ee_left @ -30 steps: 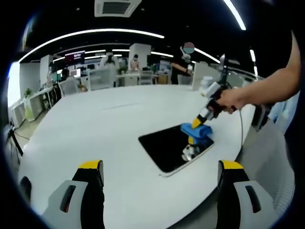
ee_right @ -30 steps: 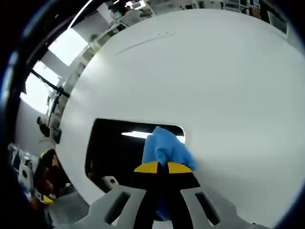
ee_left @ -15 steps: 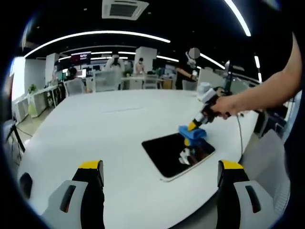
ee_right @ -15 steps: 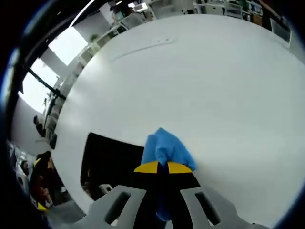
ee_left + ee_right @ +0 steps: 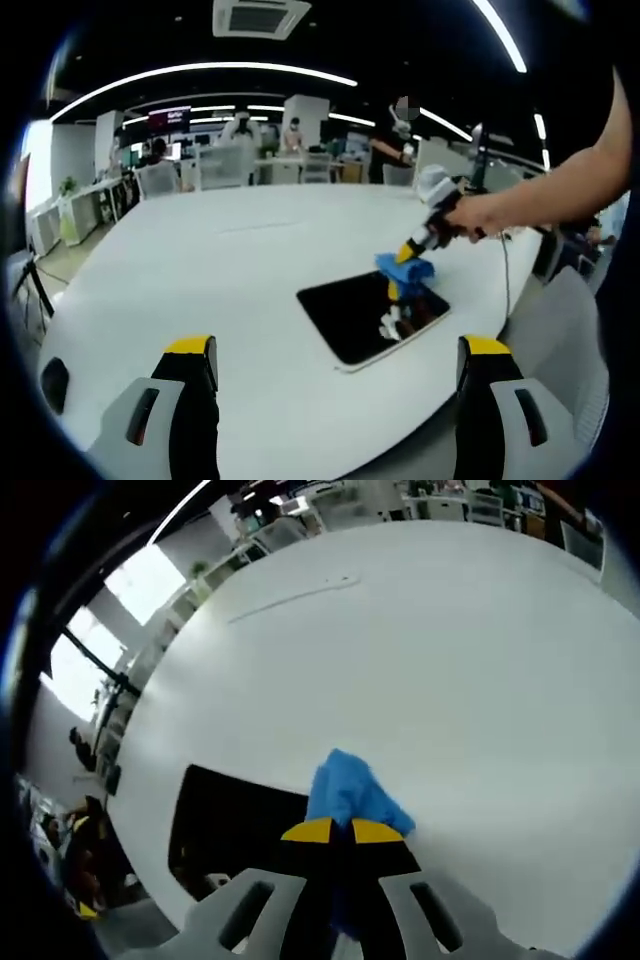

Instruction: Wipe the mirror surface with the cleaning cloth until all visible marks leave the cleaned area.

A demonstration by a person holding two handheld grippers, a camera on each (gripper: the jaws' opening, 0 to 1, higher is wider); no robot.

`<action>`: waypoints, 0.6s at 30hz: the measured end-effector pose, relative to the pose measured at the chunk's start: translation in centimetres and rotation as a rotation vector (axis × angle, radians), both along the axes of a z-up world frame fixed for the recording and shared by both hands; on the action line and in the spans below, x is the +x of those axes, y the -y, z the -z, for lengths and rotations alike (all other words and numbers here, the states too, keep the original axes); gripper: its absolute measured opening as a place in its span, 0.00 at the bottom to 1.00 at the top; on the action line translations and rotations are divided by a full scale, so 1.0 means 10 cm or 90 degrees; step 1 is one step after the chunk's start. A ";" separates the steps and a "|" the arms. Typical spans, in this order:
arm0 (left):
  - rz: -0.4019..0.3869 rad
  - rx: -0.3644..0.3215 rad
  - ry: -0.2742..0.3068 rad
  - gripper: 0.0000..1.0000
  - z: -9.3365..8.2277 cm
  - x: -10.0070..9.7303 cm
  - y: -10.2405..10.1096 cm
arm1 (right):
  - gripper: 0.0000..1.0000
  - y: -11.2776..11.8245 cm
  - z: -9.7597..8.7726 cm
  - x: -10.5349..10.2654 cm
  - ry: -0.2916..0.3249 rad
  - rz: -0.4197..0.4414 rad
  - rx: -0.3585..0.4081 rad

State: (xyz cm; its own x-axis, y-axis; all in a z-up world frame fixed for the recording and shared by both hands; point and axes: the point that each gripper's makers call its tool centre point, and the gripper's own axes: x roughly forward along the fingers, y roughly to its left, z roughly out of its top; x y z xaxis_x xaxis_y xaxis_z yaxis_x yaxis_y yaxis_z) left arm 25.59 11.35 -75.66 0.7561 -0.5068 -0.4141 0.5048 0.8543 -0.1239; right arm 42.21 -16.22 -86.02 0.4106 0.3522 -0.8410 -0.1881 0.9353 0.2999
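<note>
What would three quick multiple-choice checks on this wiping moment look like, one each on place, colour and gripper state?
1. Where is the cloth?
A. at the mirror's far edge
B. on the floor
C. between the left gripper's jaws

2. What colour is the cloth?
A. red
B. blue
C. white

3. How do the left gripper's jaws stand?
A. shut on the cloth
B. shut on the mirror
C. wide apart, holding nothing

Answers:
1 A, the cloth sits at the far edge of the dark mirror on the white table.
2 B, it shows blue in both views.
3 C, the right gripper pinches the cloth.
</note>
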 end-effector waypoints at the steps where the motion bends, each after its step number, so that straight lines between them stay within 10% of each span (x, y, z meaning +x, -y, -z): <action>1: 0.000 -0.001 0.000 1.00 0.00 0.00 0.00 | 0.00 0.05 -0.02 -0.02 0.003 0.005 0.000; 18: 0.015 0.006 -0.008 1.00 0.09 0.04 -0.01 | 0.01 0.90 0.01 -0.23 0.031 0.048 -0.064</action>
